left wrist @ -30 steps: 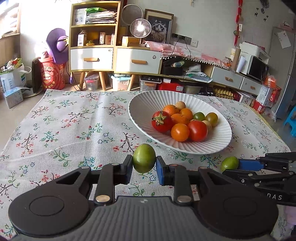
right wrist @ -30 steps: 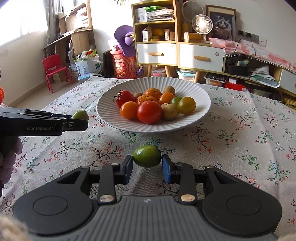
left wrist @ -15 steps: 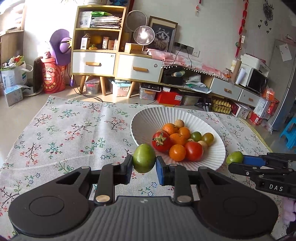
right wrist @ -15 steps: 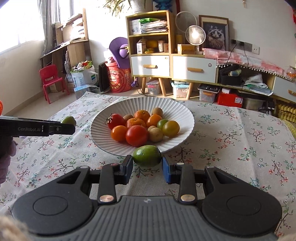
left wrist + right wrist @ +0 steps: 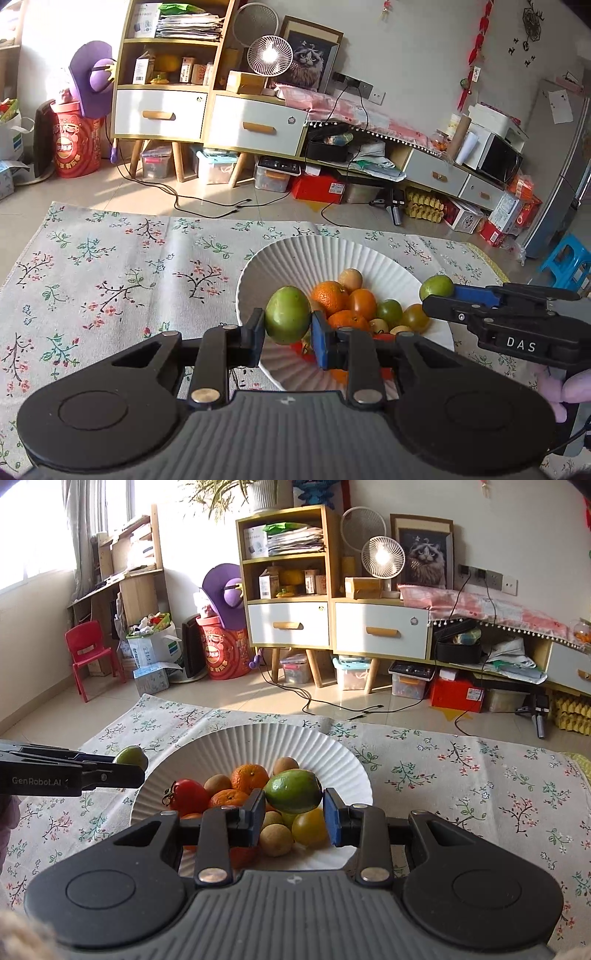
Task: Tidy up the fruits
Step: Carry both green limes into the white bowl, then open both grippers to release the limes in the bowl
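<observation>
The left hand-held gripper [image 5: 288, 332] is closed narrowly on a smooth, round green tomato [image 5: 288, 315], its black and blue pads pressing both sides, holding it above the near rim of the plate. The right hand-held gripper [image 5: 294, 810] pinches a glossy, oval green lime [image 5: 293, 791] the same way, held over the piled fruit. Both fruits hang clear of the tabletop.

The plate [image 5: 255, 744] is white, wide and shallow, with fine radial ribs like pleated paper. In it lie dimpled orange mandarins [image 5: 250, 776], a shiny red tomato [image 5: 186, 796] with its green stalk, a yellow-green tomato [image 5: 309, 827] and small matt tan fruits [image 5: 275, 840], all touching in a heap.

A woven, cream floral cloth [image 5: 110, 266] printed with dark twigs and small red and green blossoms covers the tabletop. Beyond it lie a tiled floor [image 5: 229, 698], a wooden shelf unit [image 5: 288, 576] with white drawers, a small round fan [image 5: 383, 556], a framed cat picture [image 5: 424, 557] and a red plastic child's chair [image 5: 90, 651].
</observation>
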`<state>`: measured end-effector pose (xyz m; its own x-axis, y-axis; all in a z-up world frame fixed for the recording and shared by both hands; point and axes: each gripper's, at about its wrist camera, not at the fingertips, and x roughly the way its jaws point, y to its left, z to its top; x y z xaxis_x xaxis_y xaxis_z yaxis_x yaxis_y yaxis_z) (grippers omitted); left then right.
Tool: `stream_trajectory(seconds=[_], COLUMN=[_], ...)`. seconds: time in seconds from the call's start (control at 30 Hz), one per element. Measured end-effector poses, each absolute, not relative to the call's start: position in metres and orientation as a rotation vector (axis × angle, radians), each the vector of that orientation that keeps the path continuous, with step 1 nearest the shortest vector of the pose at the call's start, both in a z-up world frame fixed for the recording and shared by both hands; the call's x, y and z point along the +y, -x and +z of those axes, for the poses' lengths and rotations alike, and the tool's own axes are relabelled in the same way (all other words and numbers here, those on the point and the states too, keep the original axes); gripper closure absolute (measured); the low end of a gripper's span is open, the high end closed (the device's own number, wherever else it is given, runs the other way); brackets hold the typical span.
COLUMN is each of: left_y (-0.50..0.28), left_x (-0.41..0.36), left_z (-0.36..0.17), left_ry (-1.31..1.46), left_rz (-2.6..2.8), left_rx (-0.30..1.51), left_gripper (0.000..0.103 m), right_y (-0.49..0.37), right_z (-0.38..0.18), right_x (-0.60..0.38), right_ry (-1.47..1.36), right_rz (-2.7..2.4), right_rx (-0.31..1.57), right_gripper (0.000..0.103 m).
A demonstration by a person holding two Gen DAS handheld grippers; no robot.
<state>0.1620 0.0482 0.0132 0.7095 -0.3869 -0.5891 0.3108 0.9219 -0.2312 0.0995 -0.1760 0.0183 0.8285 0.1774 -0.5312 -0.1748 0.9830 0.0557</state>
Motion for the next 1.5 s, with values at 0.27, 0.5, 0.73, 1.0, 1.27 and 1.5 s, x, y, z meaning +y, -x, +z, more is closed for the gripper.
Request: stream_trajectory(seconds=[0.27, 0.5, 0.73, 1.0, 1.27, 1.5], left_y=[-0.192, -0.213, -0.226, -0.232, -0.232, -0.221], left_x=[0.034, 0.021, 0.007, 0.0, -0.005, -0.003], left_z=[0.008, 0.007, 0.003, 0.0, 0.002, 0.011], left_ry=[0.121, 0.104, 0.119, 0.095, 0.07, 0.054], left_rz=[-0.445, -0.472, -0.509, -0.509, -0.489, -0.47], left_rx=[0.699, 0.704, 0.743, 0.773, 0.753, 0.72], left_gripper=[0.074, 0.074, 0.074, 0.074, 0.072, 0.054], right_y=[-0.127, -0.139, -0.145, -0.149, -0.152, -0.144], right_z=[0.009, 0.004, 0.006, 0.005, 0.007, 0.014], right_x=[-0.179, -0.183, -0.178, -0.177, -0.178, -0.183], right_ry=[-0.007, -0.034, -0.014, 0.0, 0.008, 0.003], right_rz=[0.185, 0.176, 0.195, 0.211, 0.214, 0.201], right_rx=[0.62, 0.645, 0.656, 0.657, 0.663, 0.646], right_gripper=[0.072, 0.072, 0.072, 0.072, 0.072, 0.068])
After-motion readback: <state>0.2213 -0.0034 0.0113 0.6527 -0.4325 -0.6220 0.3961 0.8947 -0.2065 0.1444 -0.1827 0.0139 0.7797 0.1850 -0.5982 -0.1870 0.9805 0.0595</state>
